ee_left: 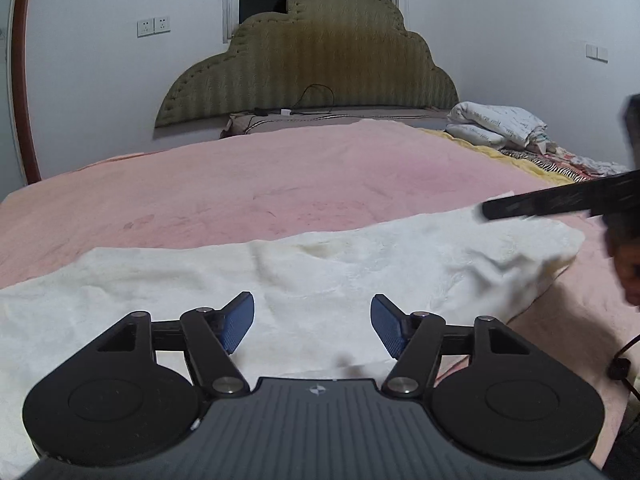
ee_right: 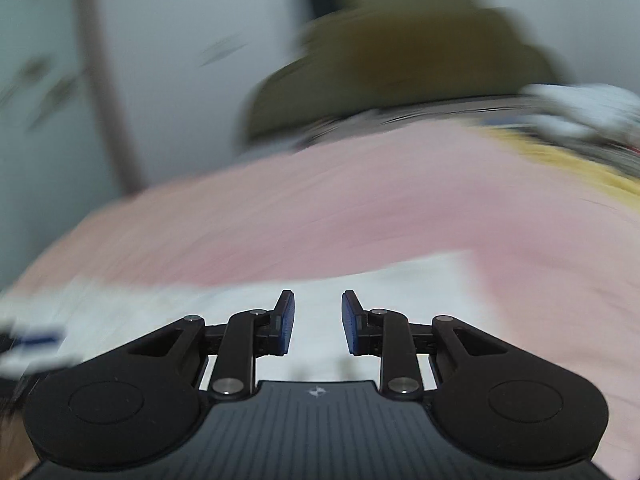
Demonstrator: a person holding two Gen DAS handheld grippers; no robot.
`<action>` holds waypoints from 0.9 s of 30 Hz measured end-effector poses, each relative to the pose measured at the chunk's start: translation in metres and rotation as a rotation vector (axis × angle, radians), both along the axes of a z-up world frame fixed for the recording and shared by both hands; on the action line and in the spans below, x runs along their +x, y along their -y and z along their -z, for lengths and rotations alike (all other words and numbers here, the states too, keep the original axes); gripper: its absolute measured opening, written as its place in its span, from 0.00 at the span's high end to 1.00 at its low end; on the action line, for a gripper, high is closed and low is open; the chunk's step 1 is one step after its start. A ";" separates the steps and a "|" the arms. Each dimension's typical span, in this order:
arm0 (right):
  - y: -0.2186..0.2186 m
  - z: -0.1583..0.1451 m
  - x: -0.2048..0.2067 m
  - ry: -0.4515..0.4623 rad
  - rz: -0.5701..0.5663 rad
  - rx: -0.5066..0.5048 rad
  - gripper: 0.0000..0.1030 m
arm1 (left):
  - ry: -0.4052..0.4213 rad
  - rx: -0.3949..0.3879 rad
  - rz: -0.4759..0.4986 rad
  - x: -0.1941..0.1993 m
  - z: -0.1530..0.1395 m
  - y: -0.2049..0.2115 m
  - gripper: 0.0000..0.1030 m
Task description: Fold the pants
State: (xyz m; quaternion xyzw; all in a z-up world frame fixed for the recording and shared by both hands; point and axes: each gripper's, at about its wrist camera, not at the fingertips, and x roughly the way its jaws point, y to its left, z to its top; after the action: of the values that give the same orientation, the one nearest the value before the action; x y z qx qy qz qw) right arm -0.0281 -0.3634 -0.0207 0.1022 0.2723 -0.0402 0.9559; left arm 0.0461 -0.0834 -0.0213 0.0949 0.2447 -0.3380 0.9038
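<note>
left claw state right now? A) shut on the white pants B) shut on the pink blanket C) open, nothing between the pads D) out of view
C: the left claw has its blue pads spread wide apart above the white pants, gripping nothing.

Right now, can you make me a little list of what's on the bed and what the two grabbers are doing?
pants: white, fluffy pants lying spread across the near part of the bed
bed cover: pink blanket
left gripper: jaws wide open over the pants, holding nothing
right gripper: jaws open, holding nothing; its view is blurred
far corner: folded white bedding
behind: olive headboard
</note>
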 end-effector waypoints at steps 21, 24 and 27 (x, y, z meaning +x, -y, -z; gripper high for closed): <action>-0.027 0.015 0.067 -0.206 -0.195 -0.050 0.73 | -0.102 0.095 -0.128 0.018 0.025 -0.013 0.32; 0.005 0.027 0.044 -0.232 -0.133 -0.068 0.74 | -0.094 0.107 -0.139 0.017 0.029 -0.013 0.31; 0.071 0.027 0.024 -0.196 0.164 -0.054 0.74 | -0.090 0.095 -0.137 0.014 0.025 -0.013 0.31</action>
State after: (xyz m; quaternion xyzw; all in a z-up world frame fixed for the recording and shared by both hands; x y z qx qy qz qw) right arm -0.0045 -0.4346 -0.0479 0.0937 0.3540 -0.1353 0.9206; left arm 0.0605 -0.0701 -0.0460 0.1056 0.3070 -0.2675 0.9072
